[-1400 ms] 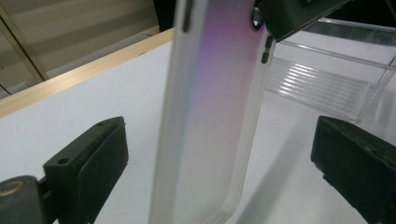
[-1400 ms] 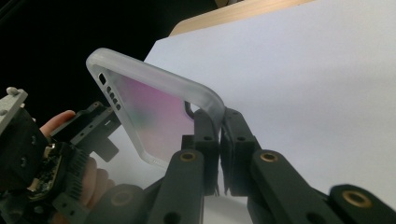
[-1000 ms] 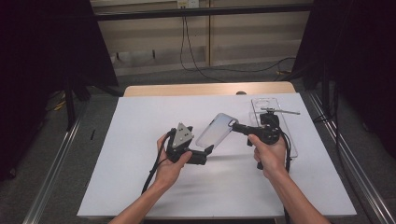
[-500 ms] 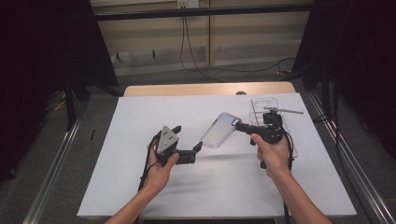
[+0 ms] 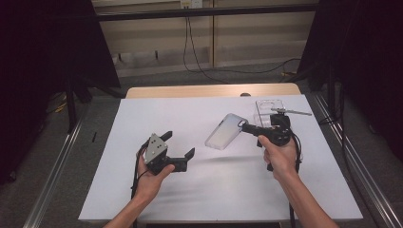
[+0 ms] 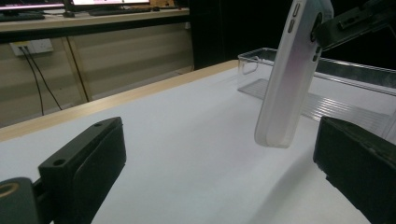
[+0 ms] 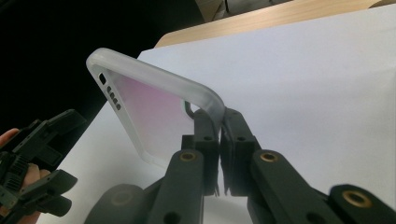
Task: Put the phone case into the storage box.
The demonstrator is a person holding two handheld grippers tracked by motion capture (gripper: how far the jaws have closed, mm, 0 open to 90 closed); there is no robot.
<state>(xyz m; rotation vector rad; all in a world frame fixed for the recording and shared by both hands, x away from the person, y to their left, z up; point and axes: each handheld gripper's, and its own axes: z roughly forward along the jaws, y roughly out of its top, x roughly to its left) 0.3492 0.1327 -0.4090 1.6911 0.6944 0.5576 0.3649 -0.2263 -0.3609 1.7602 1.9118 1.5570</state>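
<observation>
A translucent white phone case (image 5: 226,131) hangs tilted above the white table (image 5: 190,114), right of centre. My right gripper (image 5: 243,126) is shut on its upper corner near the camera cutout. In the right gripper view the jaws pinch the case (image 7: 149,107) by its rim at the right gripper's tips (image 7: 219,122). My left gripper (image 5: 178,144) stands open to the left of the case, apart from it. In the left gripper view the case (image 6: 292,70) hangs ahead of the wide-open left gripper (image 6: 219,177), off to the right.
A clear plastic tray (image 5: 271,111) lies at the back right of the table, behind the right hand, and shows again as the tray (image 6: 327,79) behind the case. The table's wooden back edge (image 5: 214,91) runs beyond the white sheet. Black curtains flank both sides.
My left gripper has drawn back to the left, away from the lower end of the case, with its jaws open. The right gripper keeps the case in about the same place.
</observation>
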